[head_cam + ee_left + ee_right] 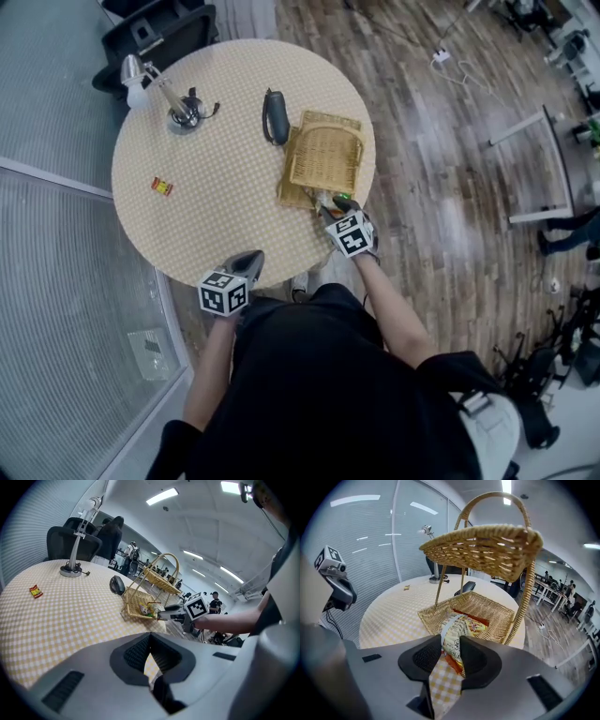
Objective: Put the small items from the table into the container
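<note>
Basket (323, 155) is rough woven wicker, the table (206, 216) has a matt checked cloth on it, snack packet (457, 632) is glossy plastic, lamp (184, 116) shiny metal, floor (441, 141) smooth wood planks.

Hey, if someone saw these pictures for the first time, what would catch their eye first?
The right gripper, shut on a yellow snack packet at the near rim of the two-tier wicker basket, on the right of the round checked table. Then the lone red-and-yellow packet lying by itself on the table's left side, with a desk lamp standing at the far edge.
</note>
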### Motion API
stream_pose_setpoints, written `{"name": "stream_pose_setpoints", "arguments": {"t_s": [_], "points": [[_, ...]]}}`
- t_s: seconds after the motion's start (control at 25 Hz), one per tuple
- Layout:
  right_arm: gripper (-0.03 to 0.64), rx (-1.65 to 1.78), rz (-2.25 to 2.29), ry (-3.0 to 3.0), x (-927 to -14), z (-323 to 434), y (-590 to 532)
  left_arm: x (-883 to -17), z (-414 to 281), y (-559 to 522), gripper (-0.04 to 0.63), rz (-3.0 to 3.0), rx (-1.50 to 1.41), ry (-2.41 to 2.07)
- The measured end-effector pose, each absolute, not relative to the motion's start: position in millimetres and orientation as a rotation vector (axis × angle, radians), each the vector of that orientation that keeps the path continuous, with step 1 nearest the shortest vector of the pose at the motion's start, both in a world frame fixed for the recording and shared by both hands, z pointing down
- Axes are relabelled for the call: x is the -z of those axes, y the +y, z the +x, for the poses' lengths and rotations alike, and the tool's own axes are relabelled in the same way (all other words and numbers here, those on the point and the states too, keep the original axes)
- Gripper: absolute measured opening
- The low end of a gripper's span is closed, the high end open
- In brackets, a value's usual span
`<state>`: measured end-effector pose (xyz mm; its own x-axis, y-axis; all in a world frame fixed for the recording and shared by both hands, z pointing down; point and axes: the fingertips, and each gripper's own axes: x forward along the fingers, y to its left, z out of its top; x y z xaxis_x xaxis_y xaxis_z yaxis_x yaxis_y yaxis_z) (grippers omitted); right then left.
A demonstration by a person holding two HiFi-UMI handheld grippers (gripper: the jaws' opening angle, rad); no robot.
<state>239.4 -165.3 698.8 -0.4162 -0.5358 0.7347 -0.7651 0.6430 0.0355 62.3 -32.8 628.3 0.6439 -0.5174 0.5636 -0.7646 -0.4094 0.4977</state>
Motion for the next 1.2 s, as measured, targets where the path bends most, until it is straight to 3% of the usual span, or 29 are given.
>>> {"name": "stream_pose_setpoints", "arguments": {"t_s": [0.68,1.2], "points": [[0.137,-0.386,0.996,-2.133,-717.0,236.6,-207.2,-622.1,74.4,-37.7,0.003,2.049,-0.445,-1.065],[0.175,-0.321,1.068,-2.128,-707.1,246.2,-207.7,-618.5,92.0,-49.7,0.003,2.079,-0.429,-1.039]]}}
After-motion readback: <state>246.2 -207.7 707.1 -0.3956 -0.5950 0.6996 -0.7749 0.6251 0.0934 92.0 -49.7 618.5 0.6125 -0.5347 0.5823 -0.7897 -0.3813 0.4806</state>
